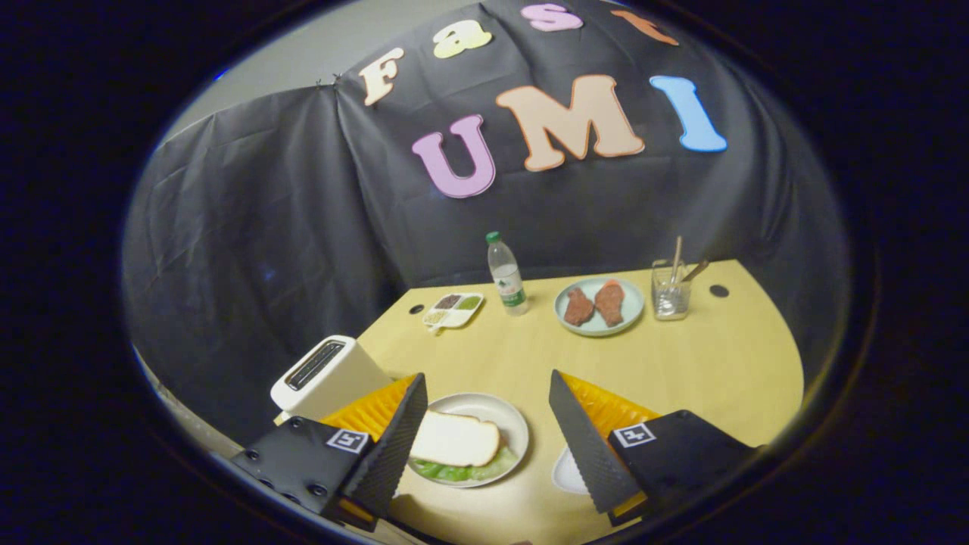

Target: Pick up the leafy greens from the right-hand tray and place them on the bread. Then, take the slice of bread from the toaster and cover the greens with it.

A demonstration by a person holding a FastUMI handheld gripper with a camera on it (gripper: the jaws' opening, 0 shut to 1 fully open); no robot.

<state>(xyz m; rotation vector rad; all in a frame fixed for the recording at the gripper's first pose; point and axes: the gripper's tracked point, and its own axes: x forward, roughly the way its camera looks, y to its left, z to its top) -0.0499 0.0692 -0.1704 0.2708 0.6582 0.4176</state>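
Observation:
A slice of bread (456, 439) lies on top of the leafy greens (463, 472), whose green edge sticks out at the near side. Both rest on a white plate (515, 424) on the yellow table. My gripper (484, 439) is open, raised above the table, with the plate and bread between its two fingers and nothing held. The white toaster (327, 376) stands to the left of the plate, beyond the left finger; its slots look dark. A small white tray (566, 473) peeks out beside the right finger, mostly hidden by it.
Farther back on the table stand a plastic water bottle (507, 276), a small divided dish (453, 309) with condiments, a pale plate (632, 314) with two reddish meat pieces, and a glass (670, 291) holding utensils. The table's far edge meets the booth wall.

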